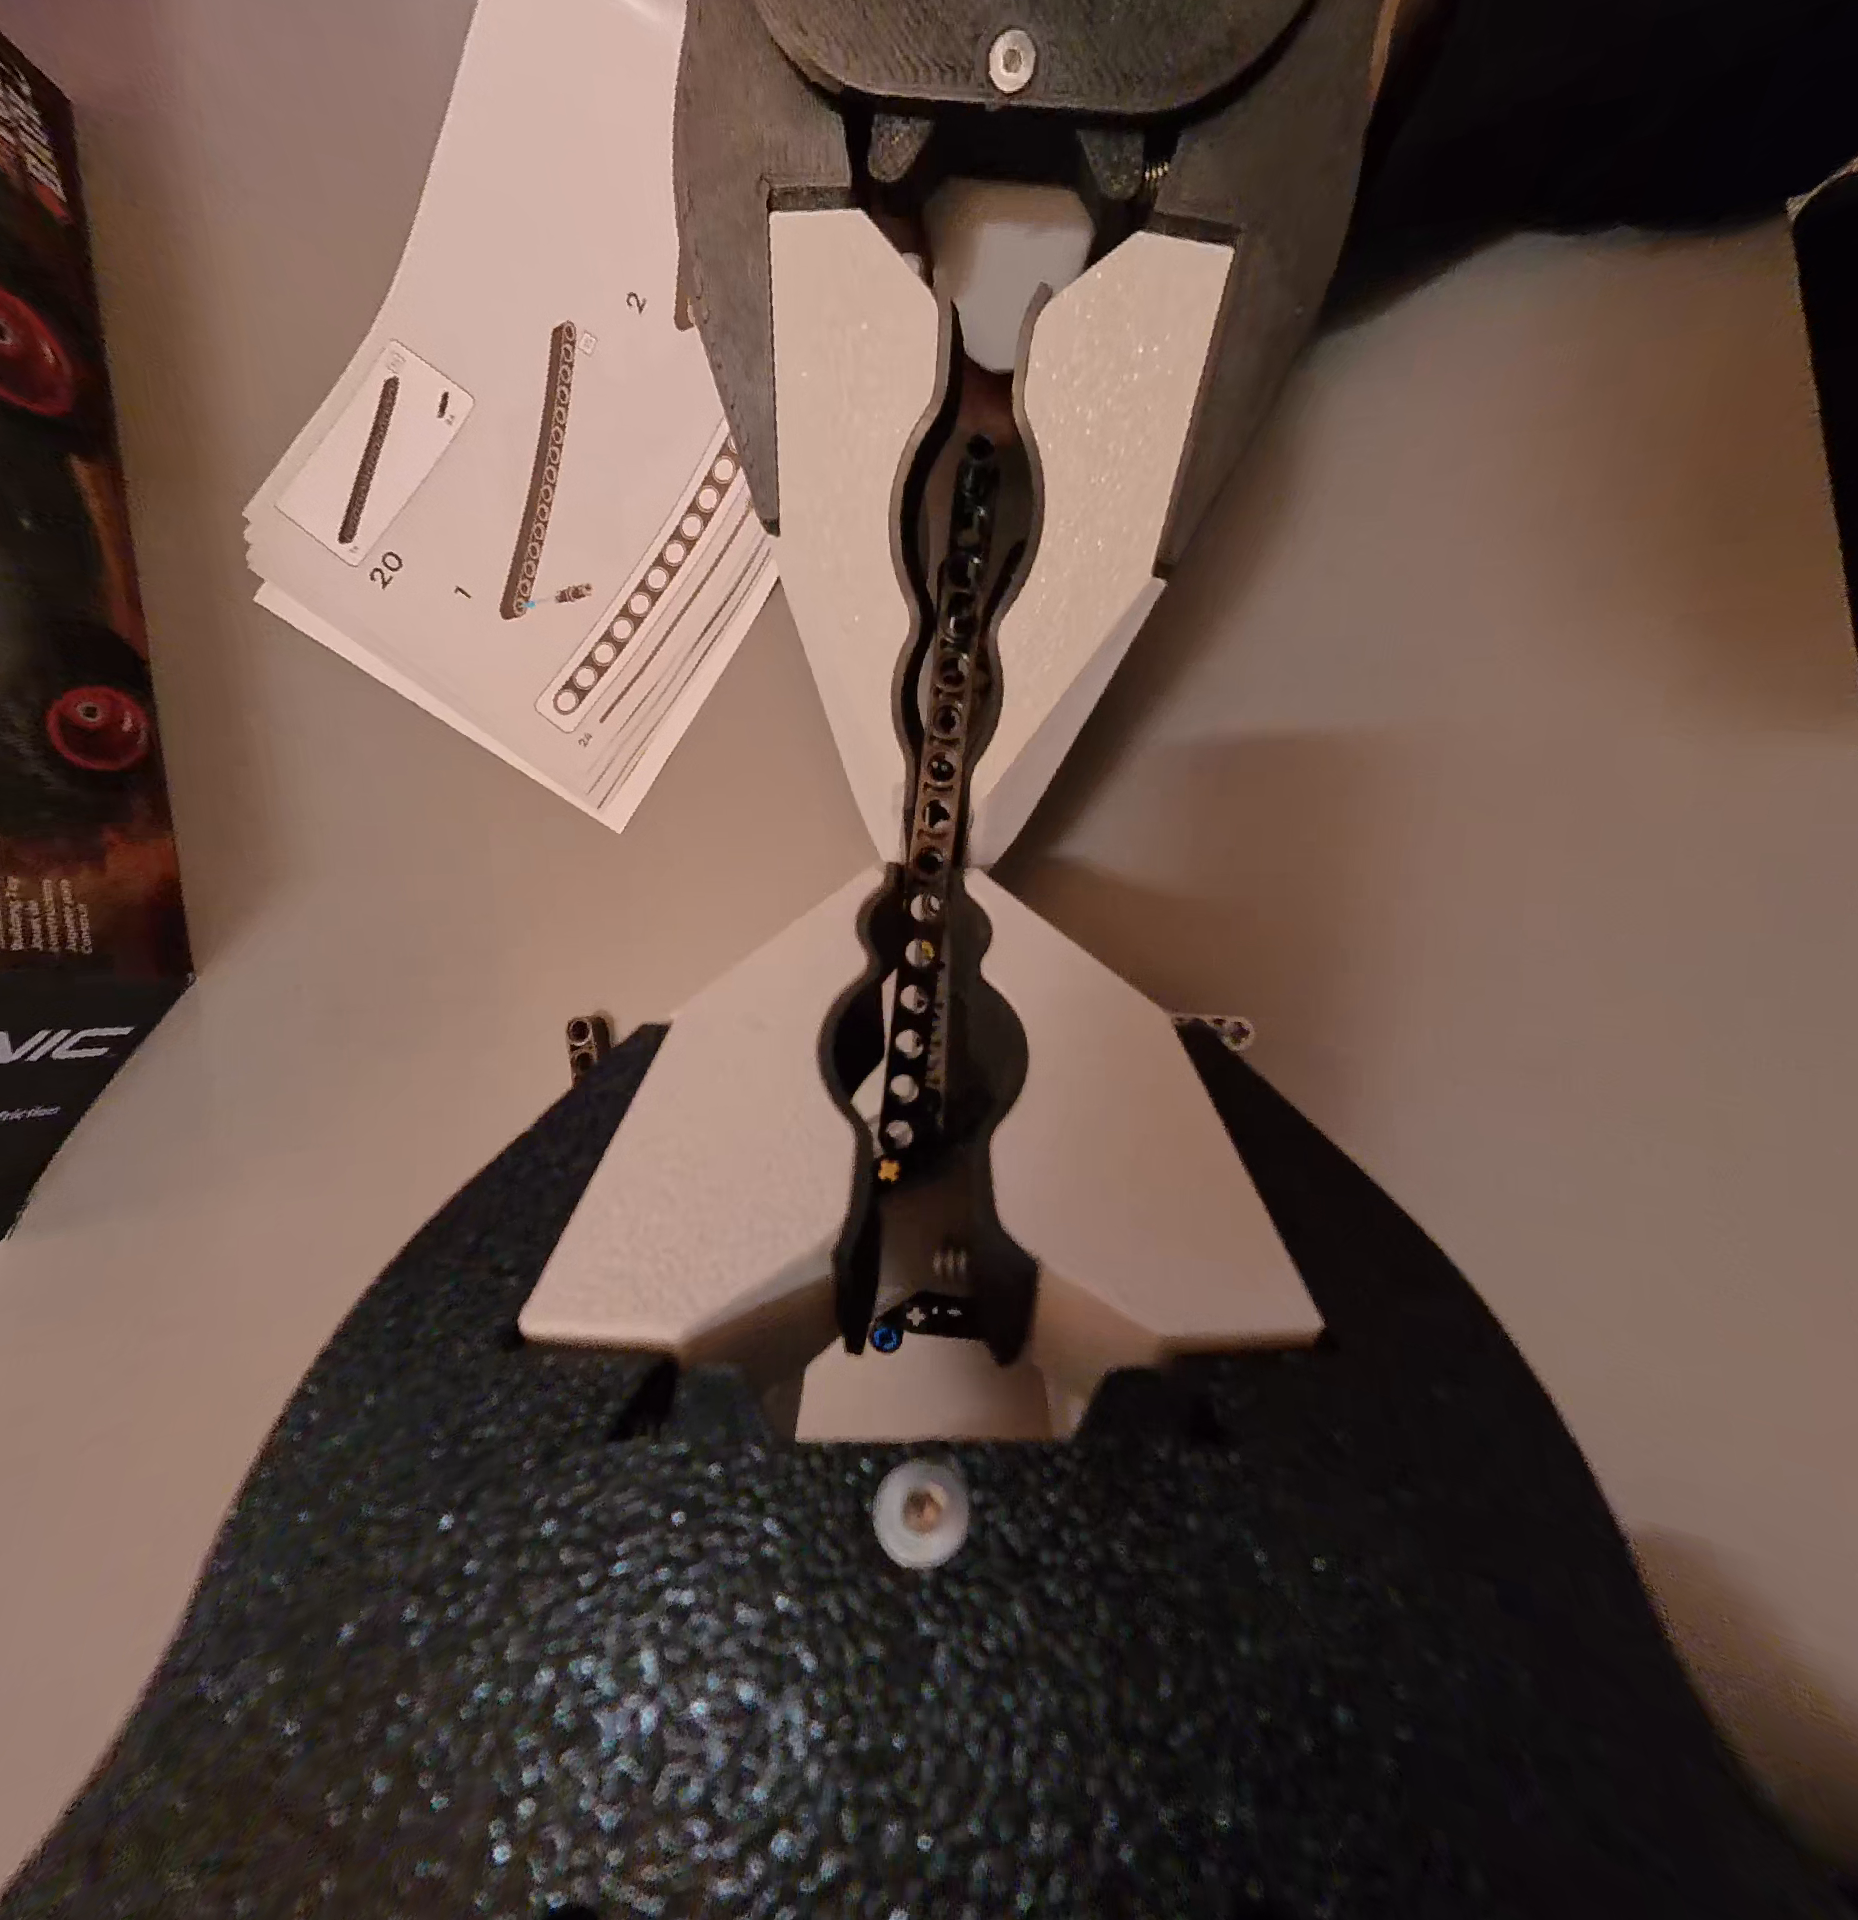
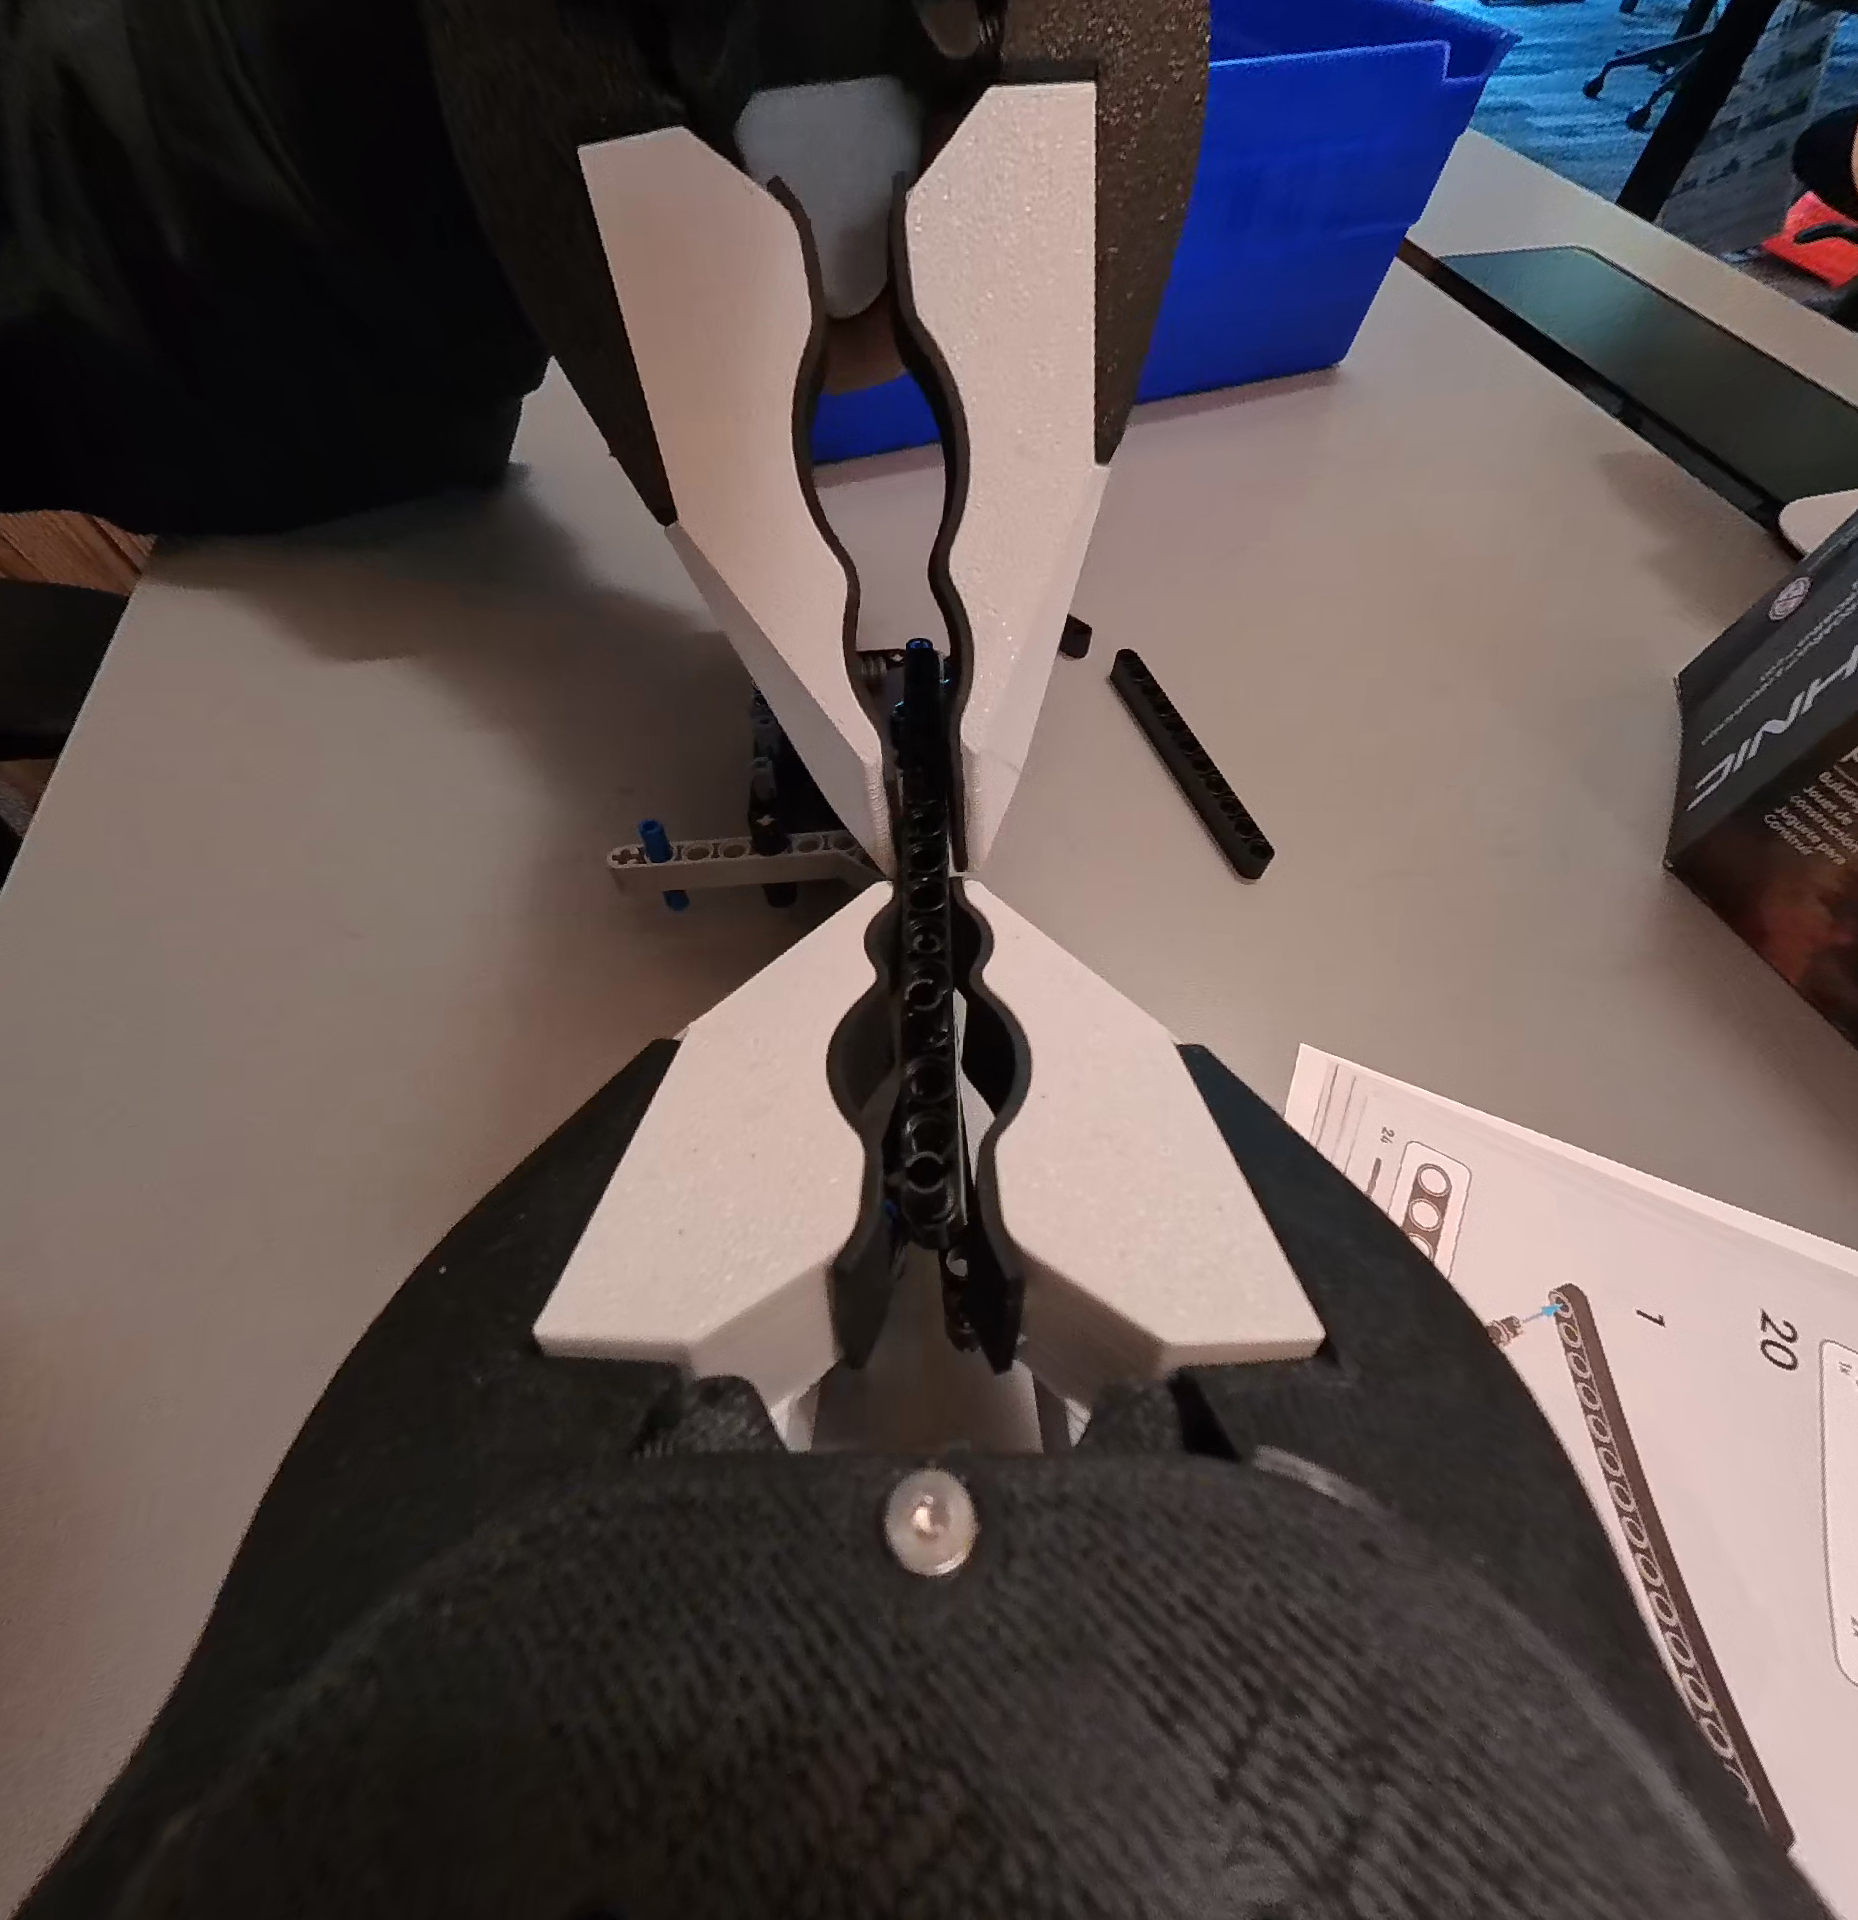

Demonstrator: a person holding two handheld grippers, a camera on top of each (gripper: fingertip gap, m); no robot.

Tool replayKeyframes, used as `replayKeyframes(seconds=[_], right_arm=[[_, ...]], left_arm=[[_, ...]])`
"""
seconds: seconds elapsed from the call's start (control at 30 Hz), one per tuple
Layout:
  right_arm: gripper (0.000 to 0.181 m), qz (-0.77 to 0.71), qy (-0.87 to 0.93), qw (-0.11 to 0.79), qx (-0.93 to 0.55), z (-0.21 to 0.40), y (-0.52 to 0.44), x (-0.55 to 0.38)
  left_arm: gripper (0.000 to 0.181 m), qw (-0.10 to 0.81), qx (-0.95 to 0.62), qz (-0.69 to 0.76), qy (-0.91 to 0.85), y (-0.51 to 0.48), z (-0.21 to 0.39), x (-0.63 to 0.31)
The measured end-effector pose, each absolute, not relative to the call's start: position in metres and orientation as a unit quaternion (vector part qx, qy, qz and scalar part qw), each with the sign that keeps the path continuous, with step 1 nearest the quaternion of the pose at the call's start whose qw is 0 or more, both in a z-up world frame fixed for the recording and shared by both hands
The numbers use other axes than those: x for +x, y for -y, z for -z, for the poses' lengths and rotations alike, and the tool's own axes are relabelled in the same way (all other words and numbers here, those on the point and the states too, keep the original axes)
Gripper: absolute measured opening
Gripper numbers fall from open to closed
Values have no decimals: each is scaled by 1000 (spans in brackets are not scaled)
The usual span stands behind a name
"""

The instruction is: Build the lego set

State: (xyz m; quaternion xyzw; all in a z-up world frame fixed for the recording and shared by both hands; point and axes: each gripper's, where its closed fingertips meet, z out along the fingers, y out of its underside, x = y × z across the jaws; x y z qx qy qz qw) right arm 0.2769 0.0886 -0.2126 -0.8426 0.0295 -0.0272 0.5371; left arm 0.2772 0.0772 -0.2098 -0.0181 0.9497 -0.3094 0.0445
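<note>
Left wrist view: left tongs (image 1: pixel 930 862) pinch a long black beam (image 1: pixel 935 831) tip to tip with the right tongs (image 1: pixel 951 831) at 12 o'clock; instruction booklet (image 1: pixel 509 468) at 10.

Right wrist view: right tongs (image 2: pixel 920 883) closed on the same beam; a spare beam (image 2: pixel 1195 764) lies at 2 o'clock. Likely pin fitting comes next; open desk (image 2: pixel 333 935) at 9.

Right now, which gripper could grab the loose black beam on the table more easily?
Probably the right gripper: the loose black beam lies ahead, just right of its tips. The left gripper points away from it. Both grip a long beam.
</note>
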Motion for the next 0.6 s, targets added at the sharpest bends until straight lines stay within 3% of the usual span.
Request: replayKeyframes(seconds=[0.6], right_arm=[[3,11,-36,529,-848,216,-86,277]], left_arm=[[6,-9,-38,348,-937,-75,213,276]])
